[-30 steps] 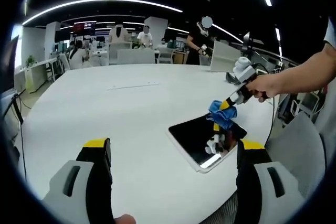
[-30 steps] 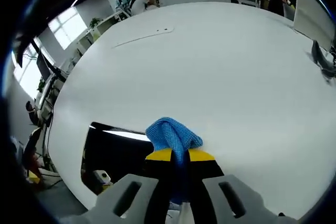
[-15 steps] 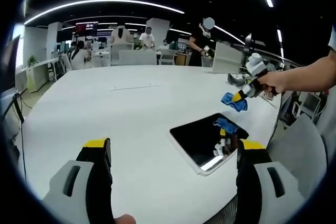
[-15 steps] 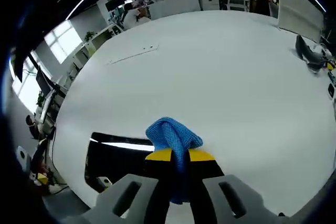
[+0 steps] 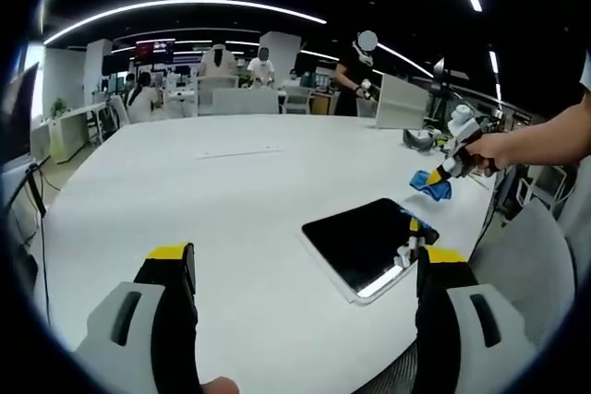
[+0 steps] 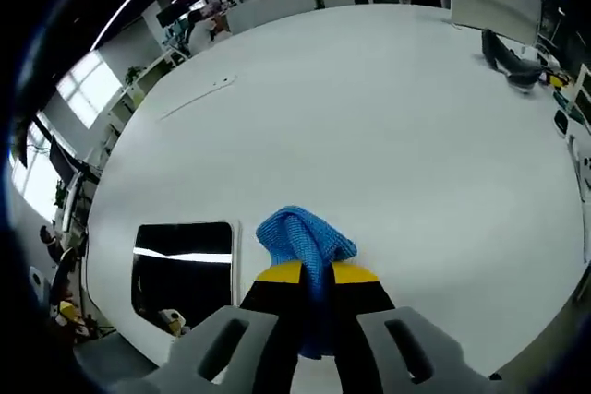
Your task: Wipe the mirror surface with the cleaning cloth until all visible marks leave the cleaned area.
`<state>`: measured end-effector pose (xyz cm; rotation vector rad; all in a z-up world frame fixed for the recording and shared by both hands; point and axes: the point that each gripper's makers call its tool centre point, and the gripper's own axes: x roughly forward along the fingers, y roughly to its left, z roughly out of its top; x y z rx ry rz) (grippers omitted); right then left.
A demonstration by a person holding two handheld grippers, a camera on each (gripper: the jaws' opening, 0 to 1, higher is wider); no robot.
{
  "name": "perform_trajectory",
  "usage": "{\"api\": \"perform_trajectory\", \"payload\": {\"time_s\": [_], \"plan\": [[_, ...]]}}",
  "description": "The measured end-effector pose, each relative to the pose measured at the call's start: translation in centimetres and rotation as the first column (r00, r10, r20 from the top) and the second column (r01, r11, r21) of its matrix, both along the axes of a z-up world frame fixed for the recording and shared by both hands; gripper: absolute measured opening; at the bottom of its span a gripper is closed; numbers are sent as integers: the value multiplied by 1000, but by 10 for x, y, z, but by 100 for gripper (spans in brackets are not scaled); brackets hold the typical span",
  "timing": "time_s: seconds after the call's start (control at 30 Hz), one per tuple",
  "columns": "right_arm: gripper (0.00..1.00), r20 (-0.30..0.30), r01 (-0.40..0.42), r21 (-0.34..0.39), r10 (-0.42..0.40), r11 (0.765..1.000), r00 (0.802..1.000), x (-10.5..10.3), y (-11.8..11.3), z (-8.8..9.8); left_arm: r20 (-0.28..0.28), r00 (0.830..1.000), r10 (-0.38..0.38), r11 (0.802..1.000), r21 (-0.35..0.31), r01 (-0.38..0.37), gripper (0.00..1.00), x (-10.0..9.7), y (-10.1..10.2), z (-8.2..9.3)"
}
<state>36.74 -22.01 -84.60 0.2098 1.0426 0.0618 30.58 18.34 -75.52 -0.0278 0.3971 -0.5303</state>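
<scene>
1 cloth (image 6: 305, 239), now lifted off mirror (image 5: 365, 244).

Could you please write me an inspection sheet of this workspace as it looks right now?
Surface: white table, large and rounded.
Job's things: mirror lies flat near the table's edge, dark and reflective; blue cleaning cloth is off the glass, held above the table beside the mirror.
Clutter: a dark object lies at the far side; a thin line marking shows mid-table.
Grippers: right gripper shut on the cleaning cloth; left gripper open, holding nothing.
Cables: nothing seen on the table.
Surroundings: open office with people at desks, ceiling strip lights, grey chair.
</scene>
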Motion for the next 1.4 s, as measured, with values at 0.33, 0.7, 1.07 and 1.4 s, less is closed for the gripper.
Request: {"api": "perform_trajectory", "payload": {"time_s": [0.33,0.7,1.07,1.4], "plan": [[5,-32,-133,-94,131,987,991,-17,-1,-29,5,1000,17,1000,-1,-17,99,-1,6,4],[6,-10,-105,-71,105,992,994,-17,-2,-29,11,999,30,1000,-5,-30,99,-1,9,7],[47,174,-204,25,196,979,965,-9,21,7,8,999,34,999,-10,-34,99,0,12,7],[91,370,-362,-119,380,924,848,-14,17,46,8,1000,22,1000,-15,-22,99,1,18,11]]}}
